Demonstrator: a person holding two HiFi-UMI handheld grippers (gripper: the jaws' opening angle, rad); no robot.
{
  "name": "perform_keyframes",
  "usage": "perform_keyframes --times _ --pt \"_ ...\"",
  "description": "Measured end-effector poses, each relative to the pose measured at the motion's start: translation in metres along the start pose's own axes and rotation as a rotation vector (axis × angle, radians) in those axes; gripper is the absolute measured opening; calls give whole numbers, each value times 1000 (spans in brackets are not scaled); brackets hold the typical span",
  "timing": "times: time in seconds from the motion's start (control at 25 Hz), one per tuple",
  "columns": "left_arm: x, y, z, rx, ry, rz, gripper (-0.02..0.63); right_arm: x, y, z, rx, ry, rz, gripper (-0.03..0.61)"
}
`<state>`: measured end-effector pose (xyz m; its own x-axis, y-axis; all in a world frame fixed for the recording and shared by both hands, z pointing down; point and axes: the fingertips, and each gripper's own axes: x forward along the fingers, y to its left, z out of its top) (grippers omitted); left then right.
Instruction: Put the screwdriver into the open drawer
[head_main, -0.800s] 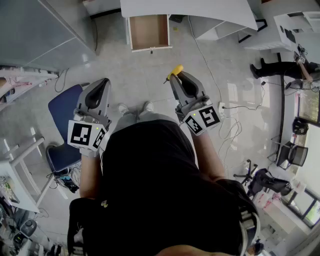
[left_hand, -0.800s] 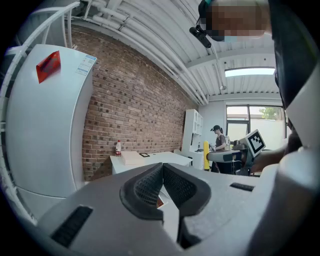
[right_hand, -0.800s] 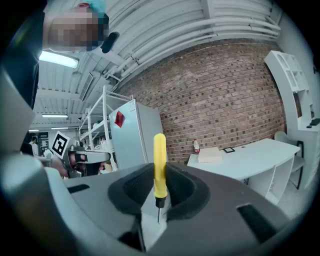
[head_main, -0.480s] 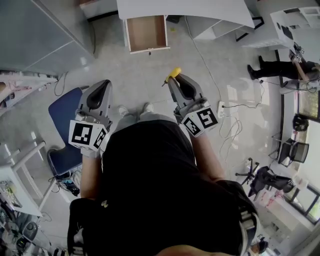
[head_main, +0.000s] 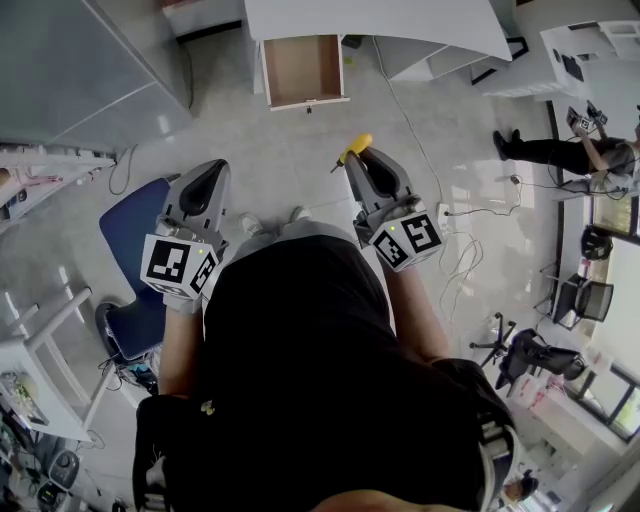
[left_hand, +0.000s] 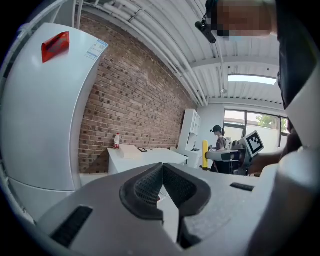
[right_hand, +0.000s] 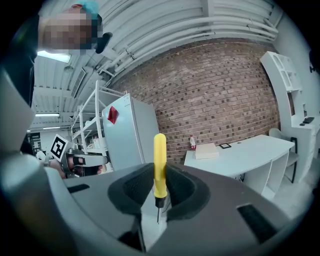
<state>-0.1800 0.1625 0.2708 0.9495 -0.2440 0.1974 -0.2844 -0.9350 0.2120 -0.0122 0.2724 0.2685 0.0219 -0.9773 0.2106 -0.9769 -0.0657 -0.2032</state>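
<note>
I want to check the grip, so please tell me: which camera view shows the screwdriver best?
The right gripper view: the screwdriver stands upright there, yellow handle clamped in the right gripper, dark tip pointing down. The head view shows it small, sticking out past that gripper. The left gripper view shows it small and far off.

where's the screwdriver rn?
Clamped in the right gripper, handle up; in head view the screwdriver sits right of centre, short of the open drawer.

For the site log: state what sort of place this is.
Probably an indoor office or lab workroom. A bare brick wall runs behind a white desk with an open drawer, and a blue chair and loose cables sit on the pale floor.
</note>
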Motion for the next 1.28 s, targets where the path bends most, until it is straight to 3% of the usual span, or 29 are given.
perform_keyframes --times 0.44,1.28 --pt "9 28 -11 -13 46 -25 5 33 3 -1 11 12 -18 78" --pt "152 90 7 -60 122 151 5 173 -141 -10 50 154 137 78"
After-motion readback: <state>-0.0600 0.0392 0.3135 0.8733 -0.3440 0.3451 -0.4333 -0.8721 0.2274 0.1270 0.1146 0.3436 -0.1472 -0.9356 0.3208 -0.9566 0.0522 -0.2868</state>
